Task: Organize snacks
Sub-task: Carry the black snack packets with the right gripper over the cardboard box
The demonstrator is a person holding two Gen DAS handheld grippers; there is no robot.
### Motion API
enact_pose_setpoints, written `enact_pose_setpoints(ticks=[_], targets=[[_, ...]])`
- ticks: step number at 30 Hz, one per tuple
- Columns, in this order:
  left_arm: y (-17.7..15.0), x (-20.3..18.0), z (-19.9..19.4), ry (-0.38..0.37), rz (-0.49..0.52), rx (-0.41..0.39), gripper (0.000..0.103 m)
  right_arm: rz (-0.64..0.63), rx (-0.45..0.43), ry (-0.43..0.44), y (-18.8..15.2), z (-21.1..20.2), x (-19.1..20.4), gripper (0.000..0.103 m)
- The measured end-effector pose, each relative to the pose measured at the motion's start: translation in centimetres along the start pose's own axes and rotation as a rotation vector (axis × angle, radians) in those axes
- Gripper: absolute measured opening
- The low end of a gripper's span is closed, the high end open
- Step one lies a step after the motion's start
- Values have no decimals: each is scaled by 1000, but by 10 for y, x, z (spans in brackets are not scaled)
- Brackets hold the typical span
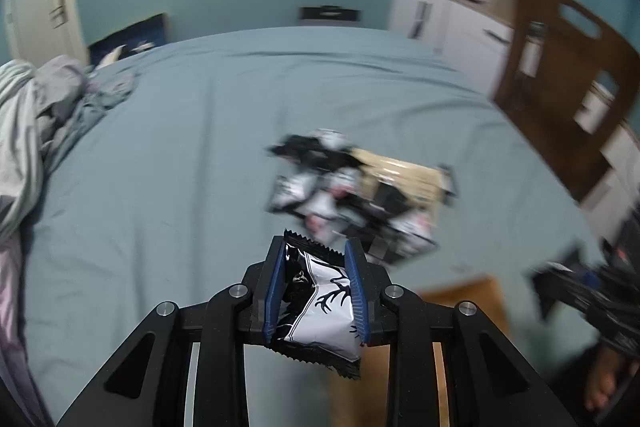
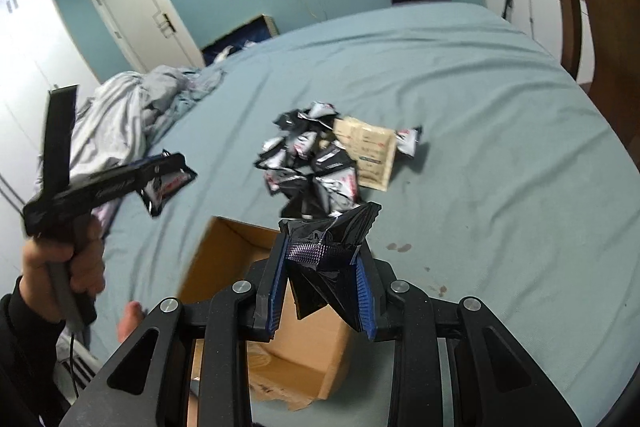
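Left wrist: left gripper clamps glossy black-white packet; right wrist: right gripper pinches crinkled dark packet over cardboard box; pile perhaps similar.

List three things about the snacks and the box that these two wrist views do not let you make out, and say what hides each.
- Pile of snack packets, left wrist view: motion blur; count and print unreadable.
- Cardboard box, right wrist view: the right gripper and its black packet cover the opening; contents hidden.
- Tan packet, right wrist view: text too small to read.

Both grippers clamped shut, raised
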State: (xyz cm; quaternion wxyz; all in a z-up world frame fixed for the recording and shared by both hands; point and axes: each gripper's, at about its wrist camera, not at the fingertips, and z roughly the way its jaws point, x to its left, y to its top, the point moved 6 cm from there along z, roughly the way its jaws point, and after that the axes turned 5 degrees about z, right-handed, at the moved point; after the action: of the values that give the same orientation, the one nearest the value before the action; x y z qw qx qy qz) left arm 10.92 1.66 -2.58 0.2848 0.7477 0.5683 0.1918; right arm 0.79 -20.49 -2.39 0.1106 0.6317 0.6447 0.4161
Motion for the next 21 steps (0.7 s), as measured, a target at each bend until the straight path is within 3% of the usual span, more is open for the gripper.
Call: enact_pose_setpoints(ticks=[6, 12, 13, 15, 21], targets=[[-45, -63, -4, -40, 161, 54, 28, -71, 82, -28, -16, 13, 9, 29], [-63, -80, 17, -48, 146, 95, 32, -119, 105, -59, -14, 17, 21, 29], [-64, -80, 17, -37, 153, 85, 36, -121, 102, -64, -14, 16, 22, 29], [-66, -82, 15, -10, 180, 71, 71, -118, 100, -71, -15, 14, 22, 29], [-60, -67, -3, 38, 171, 16, 81, -144, 118, -89, -20, 25, 27, 29]])
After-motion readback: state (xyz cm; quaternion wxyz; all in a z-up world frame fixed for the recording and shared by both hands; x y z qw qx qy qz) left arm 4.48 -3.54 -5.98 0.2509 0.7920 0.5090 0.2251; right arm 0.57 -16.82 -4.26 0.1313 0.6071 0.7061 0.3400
